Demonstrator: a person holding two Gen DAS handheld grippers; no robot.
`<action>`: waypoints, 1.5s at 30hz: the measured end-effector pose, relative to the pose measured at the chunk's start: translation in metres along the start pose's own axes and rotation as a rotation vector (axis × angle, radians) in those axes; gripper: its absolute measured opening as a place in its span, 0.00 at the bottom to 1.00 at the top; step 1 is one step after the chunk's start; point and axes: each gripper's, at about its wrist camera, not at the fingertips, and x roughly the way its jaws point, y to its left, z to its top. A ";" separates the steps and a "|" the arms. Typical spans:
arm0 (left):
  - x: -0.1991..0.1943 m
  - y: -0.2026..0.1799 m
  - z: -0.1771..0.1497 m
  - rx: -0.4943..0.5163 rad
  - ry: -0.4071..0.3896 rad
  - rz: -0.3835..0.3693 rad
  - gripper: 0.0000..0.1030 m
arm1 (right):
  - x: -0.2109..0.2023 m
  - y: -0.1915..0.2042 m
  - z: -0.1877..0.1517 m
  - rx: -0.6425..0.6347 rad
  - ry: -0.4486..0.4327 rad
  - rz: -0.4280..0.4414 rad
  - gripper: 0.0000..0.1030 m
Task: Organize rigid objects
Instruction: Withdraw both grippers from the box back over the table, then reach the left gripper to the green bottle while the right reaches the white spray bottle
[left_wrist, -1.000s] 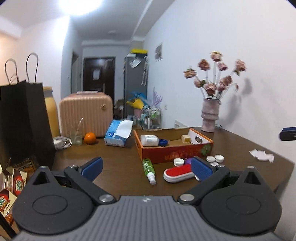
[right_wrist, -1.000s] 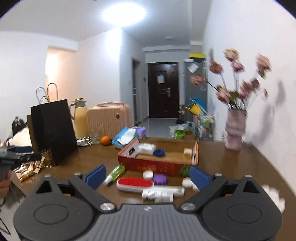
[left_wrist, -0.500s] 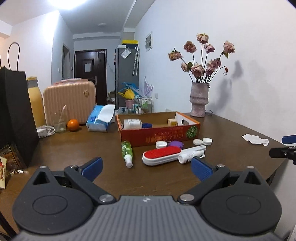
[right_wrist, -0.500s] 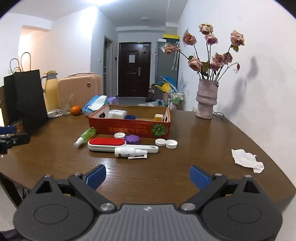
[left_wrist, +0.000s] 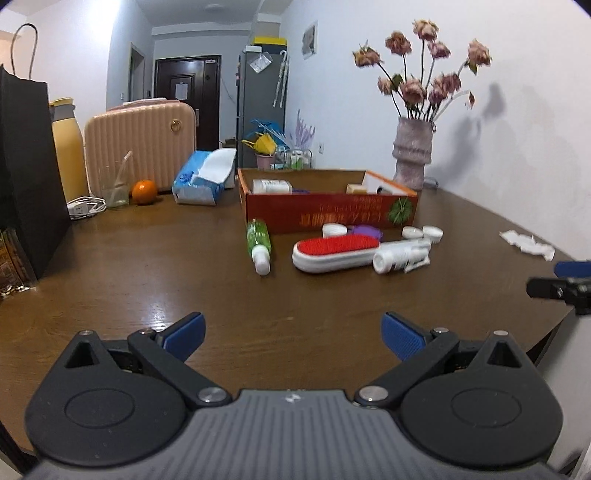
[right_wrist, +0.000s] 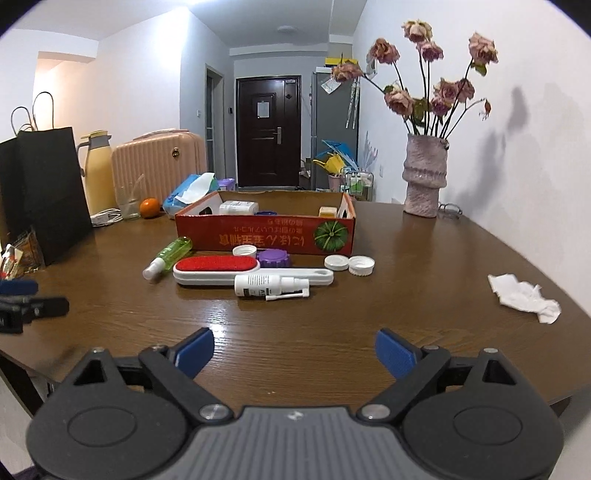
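A red cardboard box stands mid-table with a white jar and small items inside. In front of it lie a green spray bottle, a red-and-white lint brush, a white nasal spray bottle, a purple lid and white caps. My right gripper hovers over the near table edge, short of them; its jaws are closing a little with nothing between them. My left gripper is open and empty, further left, with the green bottle and brush ahead.
A black paper bag, a yellow flask, a pink suitcase, a glass, an orange and a tissue pack line the far left. A vase of dried flowers stands far right; a crumpled tissue lies right.
Both grippers have sunk and tilted downward, so the table and the loose items fill more of each view. The right jaws have narrowed slightly.
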 end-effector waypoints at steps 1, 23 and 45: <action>0.004 0.000 -0.003 0.003 0.009 -0.003 1.00 | 0.006 -0.001 -0.001 0.014 0.007 0.006 0.85; 0.108 -0.027 0.037 -0.023 0.146 -0.125 1.00 | 0.106 -0.044 0.009 0.229 0.024 0.049 0.58; 0.184 -0.041 0.090 0.007 0.095 -0.156 0.90 | 0.184 -0.025 0.059 0.032 0.048 0.214 0.64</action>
